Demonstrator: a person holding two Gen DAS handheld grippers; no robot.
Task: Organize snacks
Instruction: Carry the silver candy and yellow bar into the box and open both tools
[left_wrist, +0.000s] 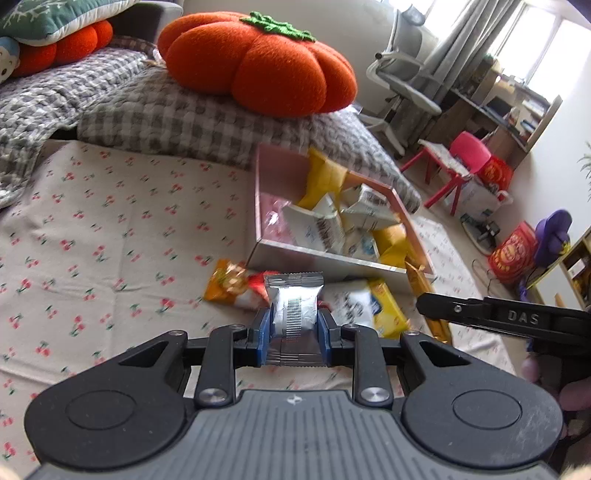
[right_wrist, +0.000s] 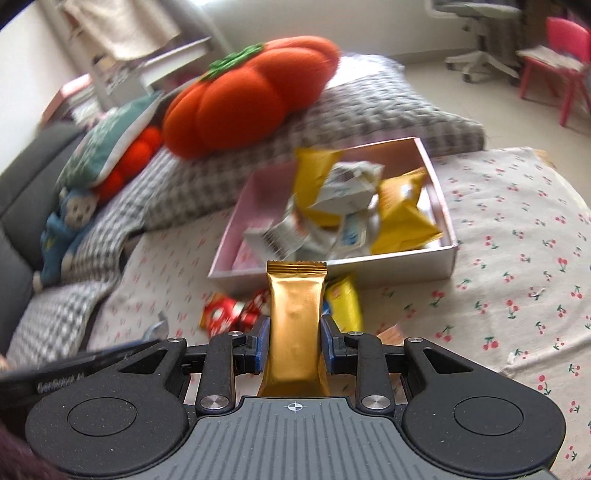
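Observation:
My left gripper (left_wrist: 294, 325) is shut on a silver snack packet (left_wrist: 294, 308) and holds it above the cherry-print sheet, just short of the pink box (left_wrist: 266, 192). My right gripper (right_wrist: 295, 332) is shut on a gold snack bar (right_wrist: 296, 321), also in front of the pink box (right_wrist: 439, 192). The box holds several yellow and white snack packets (left_wrist: 354, 218). Loose snacks lie on the sheet before the box: an orange packet (left_wrist: 225, 284), a red packet (right_wrist: 221, 314) and a yellow packet (right_wrist: 345, 301). The right gripper's arm shows in the left wrist view (left_wrist: 517, 317).
A large orange pumpkin cushion (left_wrist: 258, 62) lies on a grey checked quilt (left_wrist: 147, 110) behind the box. Soft toys and a green pillow (right_wrist: 103, 155) are piled at the left. The bed edge is to the right, with a red child's chair (left_wrist: 465, 155) and an office chair (left_wrist: 402, 74) on the floor.

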